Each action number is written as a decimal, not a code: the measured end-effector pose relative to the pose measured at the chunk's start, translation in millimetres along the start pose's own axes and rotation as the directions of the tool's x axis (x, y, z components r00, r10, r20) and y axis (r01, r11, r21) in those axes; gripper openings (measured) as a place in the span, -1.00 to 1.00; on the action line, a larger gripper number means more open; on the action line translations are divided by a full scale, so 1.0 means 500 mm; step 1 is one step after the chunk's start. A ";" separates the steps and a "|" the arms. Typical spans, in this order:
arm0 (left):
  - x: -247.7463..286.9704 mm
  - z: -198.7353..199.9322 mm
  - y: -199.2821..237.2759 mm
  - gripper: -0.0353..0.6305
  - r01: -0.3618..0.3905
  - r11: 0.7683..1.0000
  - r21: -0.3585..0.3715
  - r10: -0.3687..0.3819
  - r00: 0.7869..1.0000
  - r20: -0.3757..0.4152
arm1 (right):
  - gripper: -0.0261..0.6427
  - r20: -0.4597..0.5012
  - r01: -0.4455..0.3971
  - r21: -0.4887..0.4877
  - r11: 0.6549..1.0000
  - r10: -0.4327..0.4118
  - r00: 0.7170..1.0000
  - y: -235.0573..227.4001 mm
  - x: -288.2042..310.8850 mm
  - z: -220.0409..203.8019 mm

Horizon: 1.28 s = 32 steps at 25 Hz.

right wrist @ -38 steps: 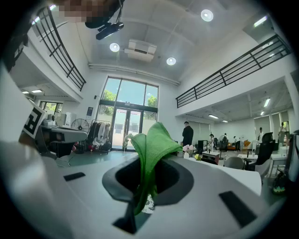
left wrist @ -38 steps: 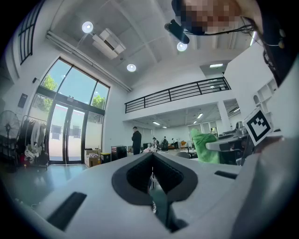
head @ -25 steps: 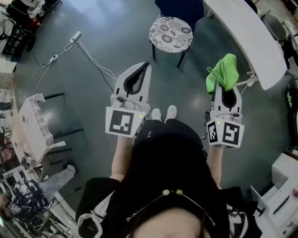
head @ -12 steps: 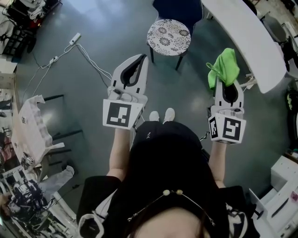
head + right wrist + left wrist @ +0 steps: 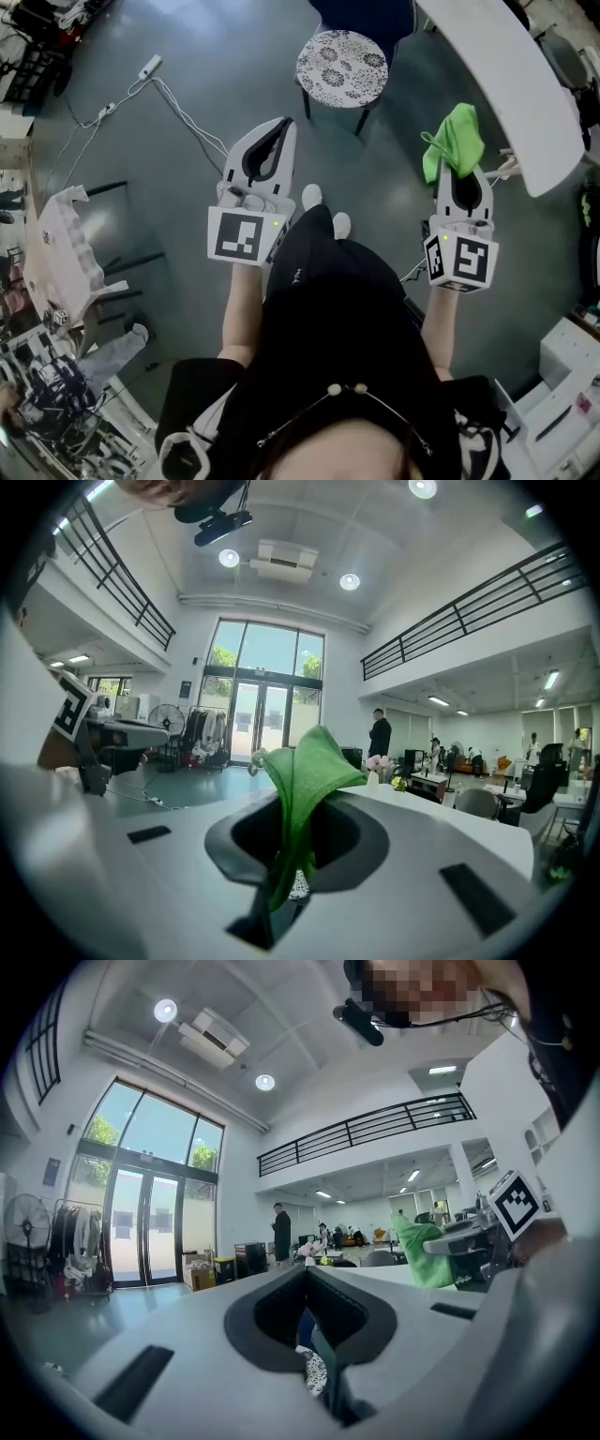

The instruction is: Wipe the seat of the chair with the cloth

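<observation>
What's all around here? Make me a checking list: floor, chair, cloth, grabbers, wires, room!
Surface: grey floor.
Job's things: chair ahead, patterned round seat with nothing on it; green cloth off the seat.
Clutter: white moulded object, left.
Grippers: left gripper shut, empty; right gripper shut on green cloth.
Cables: white power strip with cable, left of chair.
Surroundings: white curved table right; glass doors, people far off.
</observation>
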State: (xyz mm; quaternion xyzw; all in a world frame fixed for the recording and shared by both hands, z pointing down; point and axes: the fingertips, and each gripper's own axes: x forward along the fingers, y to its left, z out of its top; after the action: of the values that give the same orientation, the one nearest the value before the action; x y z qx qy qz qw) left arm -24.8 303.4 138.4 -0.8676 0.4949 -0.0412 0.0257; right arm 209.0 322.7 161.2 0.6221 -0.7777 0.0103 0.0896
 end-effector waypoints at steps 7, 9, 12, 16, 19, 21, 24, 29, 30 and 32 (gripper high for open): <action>0.069 -0.016 0.066 -0.88 -0.002 1.000 -0.008 0.002 1.000 -0.003 | -0.77 -0.021 -0.017 -0.027 0.999 0.017 1.000 0.009 0.089 0.001; 0.103 -0.020 0.091 -0.88 0.007 1.000 -0.011 -0.007 1.000 0.000 | -0.77 -0.023 -0.014 -0.035 0.999 0.013 1.000 0.010 0.125 0.007; 0.169 -0.024 0.131 -0.88 0.030 0.999 -0.019 -0.030 1.000 0.002 | -0.77 -0.027 -0.001 -0.046 0.999 0.000 1.000 0.004 0.190 0.020; 0.266 -0.015 0.190 -0.88 0.069 0.997 -0.017 -0.069 0.998 0.012 | -0.77 -0.032 0.019 -0.053 0.998 -0.021 0.999 -0.006 0.293 0.042; 0.331 -0.013 0.250 -0.88 0.090 0.996 -0.016 -0.090 0.996 0.015 | -0.77 -0.039 0.017 -0.061 0.998 -0.020 0.999 0.005 0.379 0.061; 0.369 -0.018 0.290 -0.88 0.099 0.995 -0.025 -0.099 0.995 0.016 | -0.77 -0.049 0.008 -0.073 0.997 -0.012 0.999 0.019 0.434 0.071; 0.423 -0.028 0.343 -0.88 0.100 0.993 -0.058 -0.099 0.995 0.022 | -0.77 -0.059 -0.013 -0.108 0.994 0.007 0.998 0.040 0.505 0.086; 0.498 -0.038 0.411 -0.88 0.091 0.993 -0.082 -0.090 0.996 0.018 | -0.77 -0.089 -0.072 -0.174 0.982 0.057 0.994 0.064 0.619 0.092; 0.509 -0.050 0.418 -0.88 0.091 0.992 -0.086 -0.090 0.996 0.007 | -0.77 -0.104 -0.080 -0.181 0.980 0.062 0.993 0.062 0.638 0.085; 0.537 -0.071 0.426 -0.88 0.084 0.992 -0.096 -0.086 0.996 -0.016 | -0.77 -0.125 -0.087 -0.192 0.978 0.063 0.990 0.051 0.678 0.073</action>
State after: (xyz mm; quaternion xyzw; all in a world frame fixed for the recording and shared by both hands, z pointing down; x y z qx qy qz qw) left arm -74.5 -36.1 168.1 -0.8877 0.4591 -0.0274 -0.0224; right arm 108.6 -3.6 179.4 0.5786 -0.7912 -0.0267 0.1962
